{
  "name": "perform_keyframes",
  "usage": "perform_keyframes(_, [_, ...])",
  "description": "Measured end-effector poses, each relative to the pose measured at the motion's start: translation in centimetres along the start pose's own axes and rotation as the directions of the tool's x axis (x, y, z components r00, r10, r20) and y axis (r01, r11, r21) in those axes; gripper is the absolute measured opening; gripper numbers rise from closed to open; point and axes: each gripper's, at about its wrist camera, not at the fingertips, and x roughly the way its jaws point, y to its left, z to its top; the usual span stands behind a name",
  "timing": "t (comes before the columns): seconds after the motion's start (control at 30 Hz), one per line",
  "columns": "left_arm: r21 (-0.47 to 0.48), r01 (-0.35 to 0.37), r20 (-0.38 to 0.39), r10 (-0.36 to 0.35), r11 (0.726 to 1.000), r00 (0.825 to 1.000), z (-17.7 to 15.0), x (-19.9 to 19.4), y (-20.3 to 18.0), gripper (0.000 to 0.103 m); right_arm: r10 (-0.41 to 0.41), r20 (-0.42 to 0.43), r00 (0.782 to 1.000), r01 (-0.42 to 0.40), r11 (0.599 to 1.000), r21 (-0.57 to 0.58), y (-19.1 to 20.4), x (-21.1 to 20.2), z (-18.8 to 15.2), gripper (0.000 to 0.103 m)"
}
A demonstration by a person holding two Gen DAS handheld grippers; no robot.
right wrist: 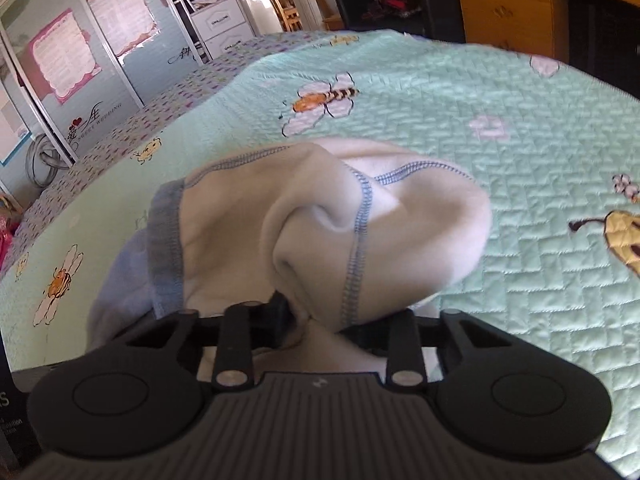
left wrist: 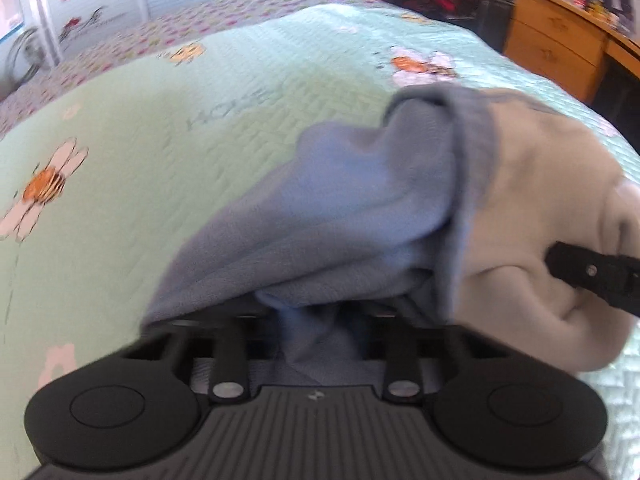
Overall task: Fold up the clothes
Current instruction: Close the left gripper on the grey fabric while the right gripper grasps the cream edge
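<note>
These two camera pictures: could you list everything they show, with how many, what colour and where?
Blue and cream fleece garment: one, blue outside, cream inside with blue stitching, bunched on the bed, gripped at both ends.
Mint green quilted bedspread: one, printed with bees and flowers, covering the bed under the garment.
Purple patterned sheet: one, along the bed's far edge.
Wooden drawer unit: one, honey brown, far right.
Pale blue wardrobe doors: several, with pink-bordered posters, far left.
White drawer cabinet: one, beyond the bed.
Black chair: one, piled with dark and red items.
Left gripper: one, black, closed on the blue cloth.
Right gripper: one, black, closed on the cream cloth.
</note>
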Motion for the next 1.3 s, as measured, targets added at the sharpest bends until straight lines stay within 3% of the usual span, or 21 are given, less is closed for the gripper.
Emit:
perform_keyframes(0.2, [-0.012,0.099,0.047,-0.098,0.995,0.994,-0.4,-2.8,0.1,0.009,0.025,0.064,0.998,-0.025,1.000,0.008,-0.1,-3.9,0.0,0.022])
perform_keyframes(0.4, [-0.013,0.273,0.055,-0.272,0.962,0.961,-2.0,-5.1,0.2,0.010,0.062,0.135,0.989,-0.063,0.998,0.004,-0.5,-9.3,-1.6,0.021])
perform_keyframes(0.43, [-0.017,0.290,0.047,-0.289,0.957,0.956,-2.2,-4.9,0.2,0.013,0.059,0.130,0.990,-0.060,0.998,0.004,-0.8,-9.5,-2.2,0.021])
perform_keyframes(0.5, [-0.045,0.281,0.022,-0.280,0.959,0.960,-2.4,-3.9,0.1,0.035,0.039,0.095,0.995,-0.040,0.999,0.010,-1.3,-8.9,-3.2,0.022])
perform_keyframes(0.53, [-0.068,0.278,-0.002,-0.279,0.958,0.960,-2.5,-3.2,0.0,0.044,0.020,0.064,0.998,-0.022,1.000,0.017,-1.6,-8.0,-3.7,0.029])
perform_keyframes(0.6, [-0.111,0.272,-0.027,-0.277,0.956,0.960,-2.5,-2.3,-0.2,0.051,-0.020,0.023,1.000,0.019,0.999,0.031,-2.0,-6.4,-4.6,0.046])
perform_keyframes(0.67, [-0.141,0.245,-0.047,-0.254,0.959,0.966,-2.2,-1.4,-0.6,0.066,-0.054,0.052,0.997,0.052,0.998,0.042,-2.1,-5.7,-5.0,0.078])
perform_keyframes(0.73, [-0.150,0.213,-0.069,-0.225,0.965,0.972,-1.6,-0.5,-1.2,0.068,-0.041,0.069,0.997,0.038,0.999,0.033,-2.0,-4.8,-5.2,0.090])
perform_keyframes(0.77, [-0.123,0.210,-0.079,-0.220,0.970,0.972,-1.2,0.0,-1.4,0.064,-0.036,0.067,0.997,0.035,0.999,0.024,-1.8,-4.1,-5.2,0.090])
perform_keyframes(0.8, [-0.095,0.207,-0.089,-0.215,0.974,0.973,-0.7,0.6,-1.7,0.058,-0.021,0.050,0.999,0.020,0.999,0.029,-1.8,-3.5,-5.1,0.089])
perform_keyframes(0.83, [-0.070,0.214,-0.090,-0.220,0.974,0.971,-0.5,0.8,-1.9,0.036,-0.003,0.031,1.000,0.002,0.999,0.037,-1.9,-2.9,-5.0,0.076])
perform_keyframes(0.87, [-0.053,0.232,-0.076,-0.236,0.971,0.969,-0.4,0.4,-2.2,0.021,0.015,0.012,1.000,-0.015,0.999,0.045,-2.0,-2.3,-4.9,0.047])
perform_keyframes(0.93, [-0.043,0.258,-0.010,-0.258,0.965,0.966,-0.5,-1.2,-2.1,0.016,0.024,0.027,0.999,-0.025,0.999,0.038,-1.3,-3.3,-4.3,0.032])
perform_keyframes(1.1, [-0.080,0.329,0.171,-0.312,0.941,0.934,-0.1,-7.5,0.9,0.014,0.101,0.159,0.982,-0.094,0.994,-0.053,1.8,-10.0,-1.9,0.027])
perform_keyframes(1.2, [-0.067,0.345,0.273,-0.315,0.936,0.909,1.2,-13.6,3.0,0.014,0.181,0.229,0.956,-0.149,0.977,-0.150,5.2,-15.0,0.5,0.027])
perform_keyframes(1.3, [-0.047,0.325,0.378,-0.285,0.944,0.881,2.4,-20.6,5.7,0.014,0.276,0.288,0.917,-0.203,0.944,-0.258,9.5,-20.2,2.8,0.026])
